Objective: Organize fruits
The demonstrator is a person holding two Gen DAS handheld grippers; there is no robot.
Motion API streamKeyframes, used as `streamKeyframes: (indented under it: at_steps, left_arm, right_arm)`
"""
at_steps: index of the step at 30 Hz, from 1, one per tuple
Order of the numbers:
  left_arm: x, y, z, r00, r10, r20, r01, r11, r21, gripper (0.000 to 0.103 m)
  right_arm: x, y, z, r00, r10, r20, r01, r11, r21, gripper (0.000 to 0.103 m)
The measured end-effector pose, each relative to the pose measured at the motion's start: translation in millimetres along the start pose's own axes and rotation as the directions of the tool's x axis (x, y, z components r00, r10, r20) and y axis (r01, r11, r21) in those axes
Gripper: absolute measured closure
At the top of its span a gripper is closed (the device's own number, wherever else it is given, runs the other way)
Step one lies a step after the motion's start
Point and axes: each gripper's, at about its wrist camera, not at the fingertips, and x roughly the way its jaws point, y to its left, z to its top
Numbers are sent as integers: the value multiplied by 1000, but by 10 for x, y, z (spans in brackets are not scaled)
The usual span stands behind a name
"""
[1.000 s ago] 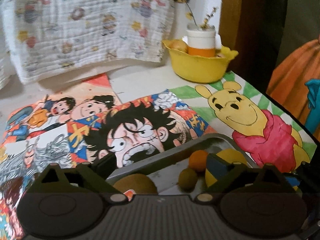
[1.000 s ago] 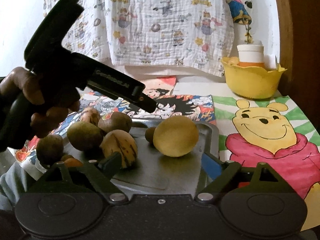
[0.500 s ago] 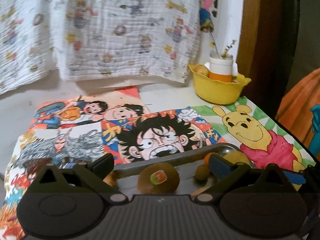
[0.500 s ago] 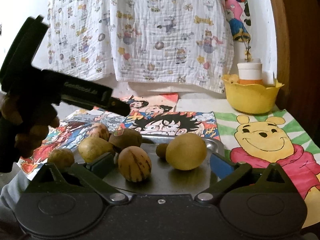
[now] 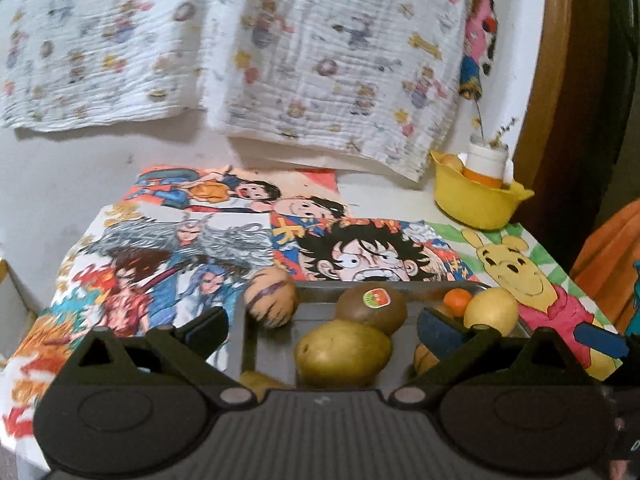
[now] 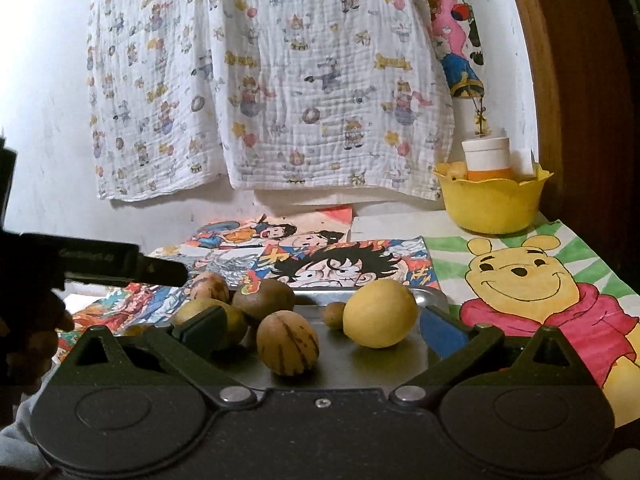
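A metal tray (image 6: 434, 300) holds several fruits. In the right wrist view I see a yellow round fruit (image 6: 380, 314), a striped fruit (image 6: 287, 342), a kiwi (image 6: 264, 300) and a small brown fruit (image 6: 334, 314). My right gripper (image 6: 320, 326) stands open over the tray's near side, touching nothing. In the left wrist view my left gripper (image 5: 322, 326) is open at the tray's left end. A yellow-green fruit (image 5: 342, 354) lies between its fingers without contact, behind it a stickered kiwi (image 5: 372, 308) and a striped fruit (image 5: 270, 300). A hand (image 6: 36, 320) holds the left gripper (image 6: 120, 266).
A yellow bowl (image 6: 490, 204) with a white and orange jar (image 6: 486, 154) stands at the back right by a wooden post. Cartoon drawings cover the table (image 6: 532, 288). A printed cloth (image 6: 272, 80) hangs on the wall behind.
The left gripper has swung left, from above the fruits to the tray's left end. The right gripper's jaws have spread wider and it has risen a little.
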Motion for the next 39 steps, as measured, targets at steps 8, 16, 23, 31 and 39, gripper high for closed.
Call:
streamKeyframes:
  at_steps: [8,16,23,31,39]
  left_arm:
    - [-265,-5,-227,998,43,54,-45,998,41,0]
    - [-465,-26,-439,997,37,64,-41,997,60,0]
    - [-563,-10,-620,995,78,64,-82,994,77,0]
    - [-632,90,-768,993,100,61,-103,993,54,0]
    - [-611,149,-826,997,67,40,-68,998,18,0]
  right_arm:
    - [-76,121,-33,1000,11,3,-11,1000,12,1]
    - [-264,291,-107,999,-23,42,27,997,-73,1]
    - [-412,292,-137,997,-49,57,52,996,-66,1]
    - [-536,263,-215,997,-64,44,67,996,-67,1]
    - [-527,280,-320,998,-60,10,61,996,-65,1]
